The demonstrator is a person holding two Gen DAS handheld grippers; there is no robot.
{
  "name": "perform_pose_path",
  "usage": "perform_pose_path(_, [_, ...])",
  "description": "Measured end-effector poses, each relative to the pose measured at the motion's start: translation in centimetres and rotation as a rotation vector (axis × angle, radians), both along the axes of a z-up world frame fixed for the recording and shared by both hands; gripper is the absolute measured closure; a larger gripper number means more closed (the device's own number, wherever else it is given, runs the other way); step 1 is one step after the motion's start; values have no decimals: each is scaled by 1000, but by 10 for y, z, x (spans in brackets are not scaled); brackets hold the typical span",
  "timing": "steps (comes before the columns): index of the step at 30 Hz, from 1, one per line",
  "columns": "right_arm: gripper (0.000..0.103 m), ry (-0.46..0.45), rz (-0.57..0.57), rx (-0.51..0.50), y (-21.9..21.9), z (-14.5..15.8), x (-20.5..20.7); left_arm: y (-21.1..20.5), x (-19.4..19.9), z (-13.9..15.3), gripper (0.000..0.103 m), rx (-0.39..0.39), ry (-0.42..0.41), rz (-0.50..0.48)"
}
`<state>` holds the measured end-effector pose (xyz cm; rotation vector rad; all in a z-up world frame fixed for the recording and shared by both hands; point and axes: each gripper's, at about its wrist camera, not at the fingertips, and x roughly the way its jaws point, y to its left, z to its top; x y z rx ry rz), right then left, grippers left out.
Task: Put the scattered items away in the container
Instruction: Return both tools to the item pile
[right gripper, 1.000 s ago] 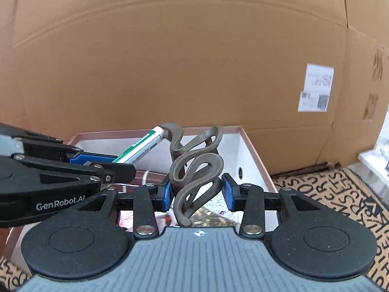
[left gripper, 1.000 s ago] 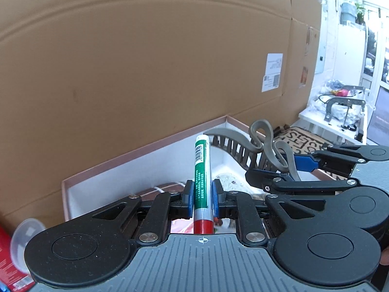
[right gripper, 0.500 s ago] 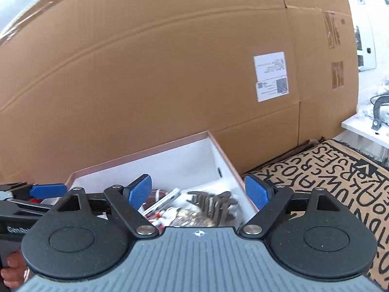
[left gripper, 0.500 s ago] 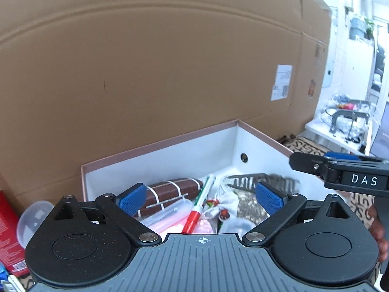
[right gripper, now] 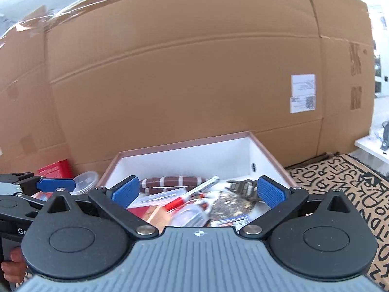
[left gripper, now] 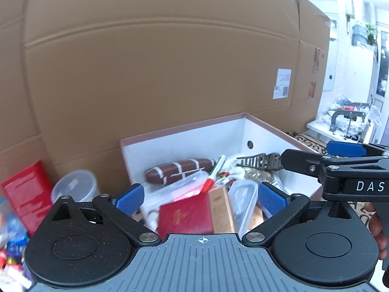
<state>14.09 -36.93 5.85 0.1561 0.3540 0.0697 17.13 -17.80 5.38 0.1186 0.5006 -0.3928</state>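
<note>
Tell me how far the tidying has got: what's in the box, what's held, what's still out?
Done: the green-and-white marker and the grey hair clip lie inside the white box with other clutter. In hand: nothing; the left claw and the right claw have just been opening and stand empty. Left: the red packet and the clear tub outside, beside the box.

Left tool (left gripper: 201,198) jaws just opened wide, nothing between them. Green-and-red marker (left gripper: 214,173) lies in white box (left gripper: 184,143) beside grey hair claw (left gripper: 261,161) and brown striped case (left gripper: 180,172). Right tool (left gripper: 345,155) over box's right edge.
</note>
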Motion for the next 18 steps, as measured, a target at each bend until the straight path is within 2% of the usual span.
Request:
perform_pose_path(7, [1,-50,145,-10,55,9,-22,76,-40,-8,0,-18,-5,142])
perform_pose_path(12, [1,-70,280,-36,105,9,-27,147,-70,-20,0,1,-16,329])
perform_pose_path(18, [1,-49,408,-138,176,-8,-26,234,-91,-51,0,-2,54,542])
